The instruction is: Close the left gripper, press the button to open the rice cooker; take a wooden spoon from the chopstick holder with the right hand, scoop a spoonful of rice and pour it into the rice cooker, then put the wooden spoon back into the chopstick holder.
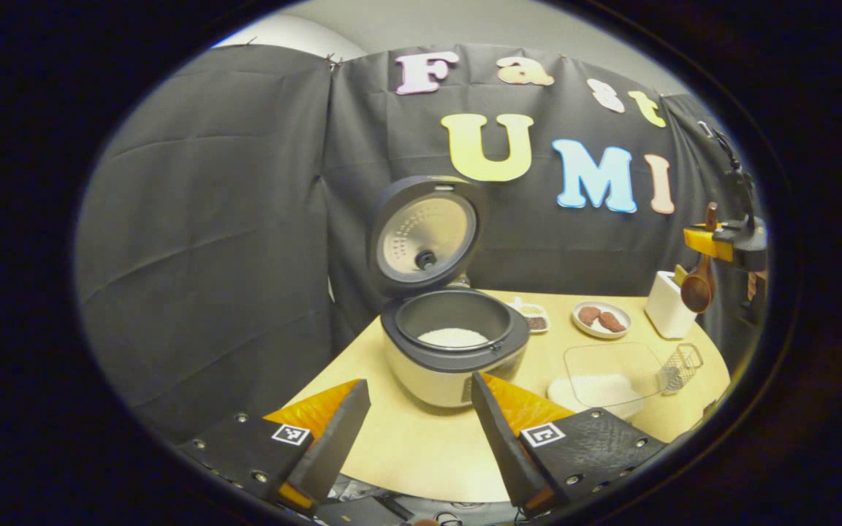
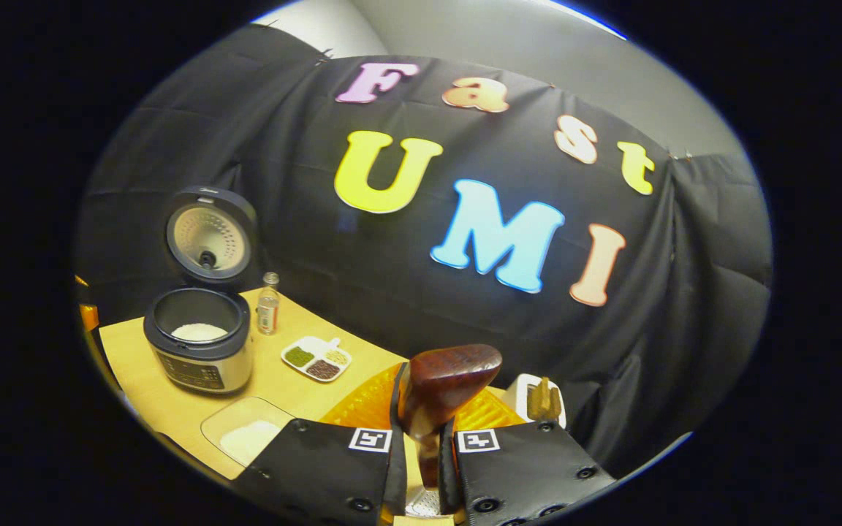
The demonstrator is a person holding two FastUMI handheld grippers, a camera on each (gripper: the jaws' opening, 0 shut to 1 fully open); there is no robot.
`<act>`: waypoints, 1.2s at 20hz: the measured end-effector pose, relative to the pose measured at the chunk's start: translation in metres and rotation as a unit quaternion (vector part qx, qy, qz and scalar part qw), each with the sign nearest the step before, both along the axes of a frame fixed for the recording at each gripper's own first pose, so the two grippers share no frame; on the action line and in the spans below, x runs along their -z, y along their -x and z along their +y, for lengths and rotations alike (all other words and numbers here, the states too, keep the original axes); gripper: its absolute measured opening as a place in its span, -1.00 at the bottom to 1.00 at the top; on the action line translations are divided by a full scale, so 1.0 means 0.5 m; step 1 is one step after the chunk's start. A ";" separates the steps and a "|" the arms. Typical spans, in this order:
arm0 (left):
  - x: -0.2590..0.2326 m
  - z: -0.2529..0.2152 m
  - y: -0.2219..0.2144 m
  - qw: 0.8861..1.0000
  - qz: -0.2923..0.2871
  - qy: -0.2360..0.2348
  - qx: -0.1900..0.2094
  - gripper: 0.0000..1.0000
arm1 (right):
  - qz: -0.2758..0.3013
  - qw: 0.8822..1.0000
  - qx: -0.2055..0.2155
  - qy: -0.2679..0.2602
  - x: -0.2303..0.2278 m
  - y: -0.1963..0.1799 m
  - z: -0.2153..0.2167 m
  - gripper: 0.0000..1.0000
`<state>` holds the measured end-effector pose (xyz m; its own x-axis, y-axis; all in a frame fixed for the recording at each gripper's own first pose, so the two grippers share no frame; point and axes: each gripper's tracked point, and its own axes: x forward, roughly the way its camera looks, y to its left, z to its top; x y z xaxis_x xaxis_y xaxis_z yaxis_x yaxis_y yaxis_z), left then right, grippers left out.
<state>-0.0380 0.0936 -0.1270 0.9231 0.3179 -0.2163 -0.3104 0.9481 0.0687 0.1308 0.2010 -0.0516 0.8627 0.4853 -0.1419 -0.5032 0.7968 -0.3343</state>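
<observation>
On the counter (image 1: 421,453), the rice cooker (image 1: 454,343) stands open at 12 o'clock from the left gripper (image 1: 421,438), whose jaws are spread and empty. At 3 o'clock, the right gripper (image 2: 421,446) pinches the wooden spoon (image 2: 444,387), long axis upright, bowl hanging just above the chopstick holder (image 1: 668,303), so the return looks nearly straight down.
</observation>
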 end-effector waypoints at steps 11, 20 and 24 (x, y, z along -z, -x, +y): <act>-0.018 -0.147 -0.010 1.000 0.016 0.007 0.008 0.78 | 0.209 0.932 0.133 -0.264 0.126 -0.123 -0.274 -0.63; -0.010 -0.198 0.039 0.997 0.026 0.034 -0.059 0.69 | 0.317 0.867 0.145 -0.357 0.263 -0.153 -0.265 -0.62; -0.036 -0.183 0.072 0.995 0.019 0.027 -0.091 0.78 | 0.333 0.860 0.166 -0.350 0.323 -0.165 -0.265 -0.64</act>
<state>-0.0742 0.0023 -0.1089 0.8425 0.4659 -0.2703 -0.4751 0.8793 0.0348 0.2133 0.0684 -0.2130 0.8114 0.3948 -0.4311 -0.1025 0.8221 0.5600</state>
